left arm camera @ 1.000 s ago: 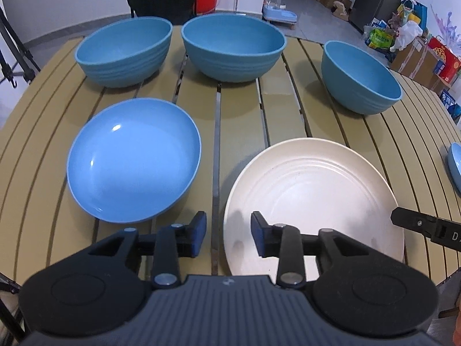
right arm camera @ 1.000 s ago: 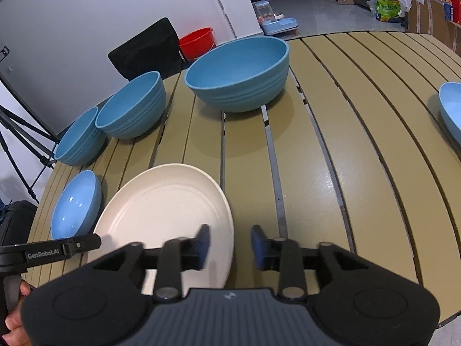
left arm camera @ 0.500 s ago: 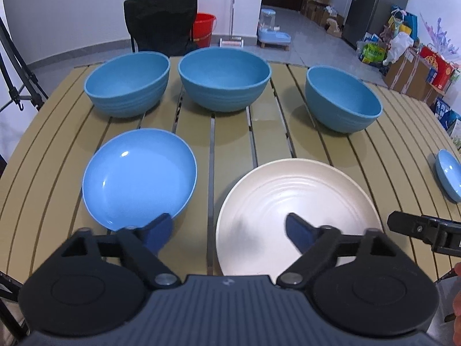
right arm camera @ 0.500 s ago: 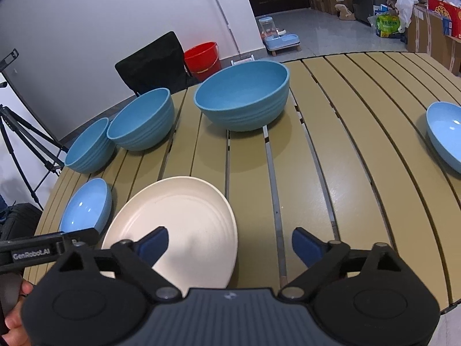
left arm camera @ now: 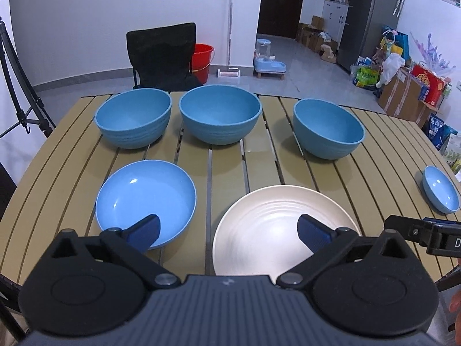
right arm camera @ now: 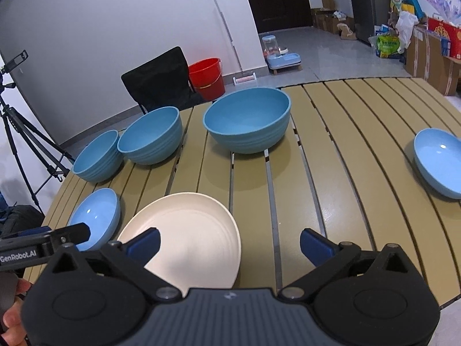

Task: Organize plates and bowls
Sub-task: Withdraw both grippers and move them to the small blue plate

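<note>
On the slatted table (left arm camera: 259, 150) three deep blue bowls stand in a back row: left (left arm camera: 133, 121), middle (left arm camera: 220, 113), right (left arm camera: 328, 128). A blue plate (left arm camera: 145, 199) lies front left, a cream plate (left arm camera: 276, 233) front centre, and a small blue dish (left arm camera: 440, 192) at the right edge. My left gripper (left arm camera: 229, 233) is open and empty above the table's near edge. My right gripper (right arm camera: 229, 245) is open and empty, to the right of the cream plate (right arm camera: 187, 230). The blue dish (right arm camera: 439, 161) lies far right in the right wrist view.
A black chair (left arm camera: 161, 54) and a red bucket (left arm camera: 203, 57) stand behind the table. A tripod (right arm camera: 20, 132) stands at the left. Boxes and bags (left arm camera: 409, 86) line the right side of the room. The right gripper's side shows in the left wrist view (left arm camera: 426, 232).
Both grippers have opened from nearly shut to wide open. Both have pulled back and risen, so the bowls and plates look smaller and farther away.
</note>
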Available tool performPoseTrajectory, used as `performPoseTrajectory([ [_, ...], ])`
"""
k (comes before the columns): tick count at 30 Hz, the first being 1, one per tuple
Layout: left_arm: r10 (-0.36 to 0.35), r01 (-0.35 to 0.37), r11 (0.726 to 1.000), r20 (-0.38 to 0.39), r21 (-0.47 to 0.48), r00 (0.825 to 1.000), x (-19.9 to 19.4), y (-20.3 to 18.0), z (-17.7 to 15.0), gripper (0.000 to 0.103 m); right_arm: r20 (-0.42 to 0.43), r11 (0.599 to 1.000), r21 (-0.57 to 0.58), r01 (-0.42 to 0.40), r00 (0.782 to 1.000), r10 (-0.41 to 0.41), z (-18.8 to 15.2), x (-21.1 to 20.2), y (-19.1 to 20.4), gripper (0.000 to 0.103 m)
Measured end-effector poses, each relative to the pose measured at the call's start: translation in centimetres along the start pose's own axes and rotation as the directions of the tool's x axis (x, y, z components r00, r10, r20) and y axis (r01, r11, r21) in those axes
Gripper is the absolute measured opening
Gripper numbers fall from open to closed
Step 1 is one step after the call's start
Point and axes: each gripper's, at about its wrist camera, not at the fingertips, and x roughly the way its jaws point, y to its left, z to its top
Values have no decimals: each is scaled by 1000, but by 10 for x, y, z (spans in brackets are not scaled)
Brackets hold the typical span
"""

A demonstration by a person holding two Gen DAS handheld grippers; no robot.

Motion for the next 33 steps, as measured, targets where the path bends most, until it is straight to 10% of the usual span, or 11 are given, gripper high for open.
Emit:
performPoseTrajectory([
  [33, -75, 73, 997, 42, 34, 996, -28, -36, 8, 103, 96, 994, 23, 111, 989, -112, 0, -62, -37, 103],
])
